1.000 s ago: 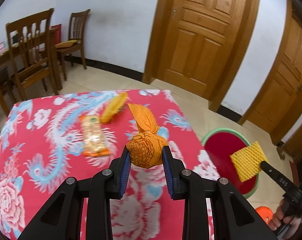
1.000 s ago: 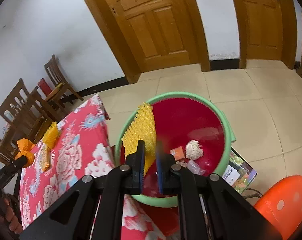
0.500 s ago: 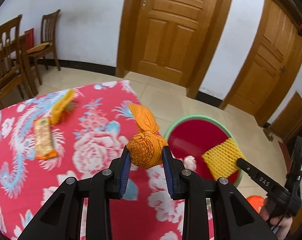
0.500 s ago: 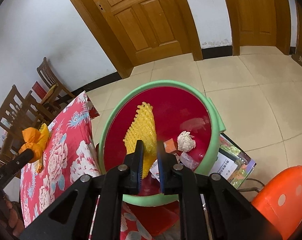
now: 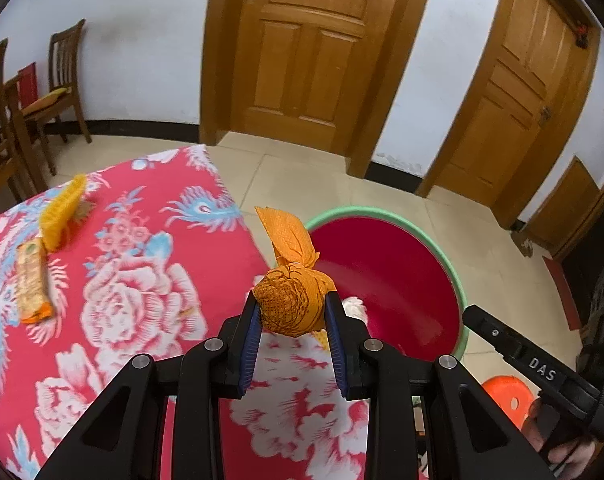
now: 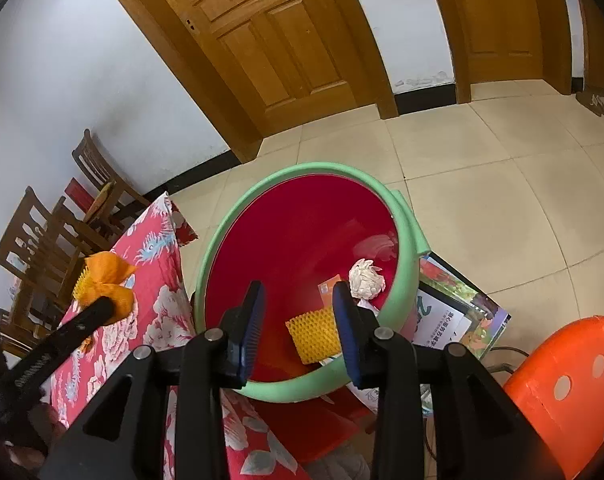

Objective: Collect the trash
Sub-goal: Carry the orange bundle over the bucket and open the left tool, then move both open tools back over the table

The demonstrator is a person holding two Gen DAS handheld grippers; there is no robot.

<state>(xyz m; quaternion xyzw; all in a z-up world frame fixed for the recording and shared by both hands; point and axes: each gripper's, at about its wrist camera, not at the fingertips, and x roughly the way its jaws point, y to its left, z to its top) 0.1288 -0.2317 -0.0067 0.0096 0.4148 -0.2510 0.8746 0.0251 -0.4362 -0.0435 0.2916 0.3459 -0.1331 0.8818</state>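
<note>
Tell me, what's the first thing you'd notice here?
The orange knotted bag pinched in the left tongs, over the edge of the red flowered tablecloth. Next, the big green-rimmed red bin on the floor, where a yellow foam net lies below the open right tongs.

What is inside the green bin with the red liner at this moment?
Inside the green bin lie a yellow foam net, a crumpled white paper ball and an orange packet. The right gripper, jaws open, covers part of the bottom, so more may lie there.
</note>
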